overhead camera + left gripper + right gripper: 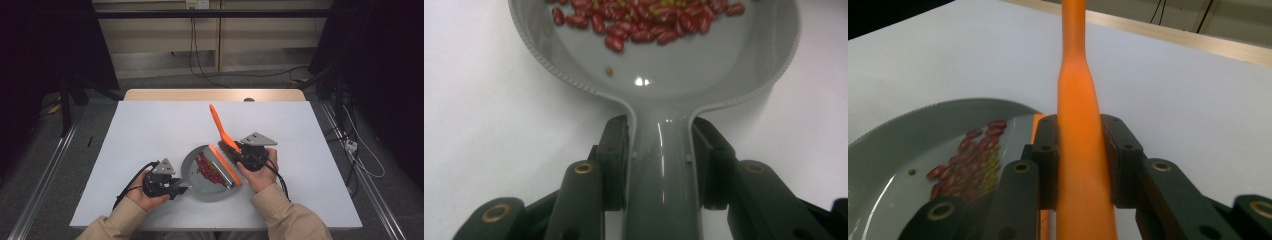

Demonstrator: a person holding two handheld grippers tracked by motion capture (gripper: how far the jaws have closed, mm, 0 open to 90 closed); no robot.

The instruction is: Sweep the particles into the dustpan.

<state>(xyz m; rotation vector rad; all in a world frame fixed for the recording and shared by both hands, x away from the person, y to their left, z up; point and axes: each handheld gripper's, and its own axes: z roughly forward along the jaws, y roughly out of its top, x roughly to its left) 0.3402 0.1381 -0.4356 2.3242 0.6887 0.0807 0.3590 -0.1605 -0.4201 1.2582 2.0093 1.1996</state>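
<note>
My left gripper (pixel 663 150) and right gripper (pixel 1082 160) have black jaws. The dustpan (pixel 192 167) is grey with an orange front lip (pixel 225 165). Inside the dustpan lie dark red beans (pixel 207 168). The brush handle (pixel 218 121), beyond the dustpan, is orange. The table top (pixel 150 130) beneath the dustpan is white.

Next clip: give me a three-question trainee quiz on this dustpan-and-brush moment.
1. True or false: the left gripper is shut on the grey dustpan handle.
2. What does the right gripper hold? A) orange brush B) sponge C) cup
3. Fill in: the red beans lie inside the ____.

Key: 1 true; 2 A; 3 dustpan.
</note>
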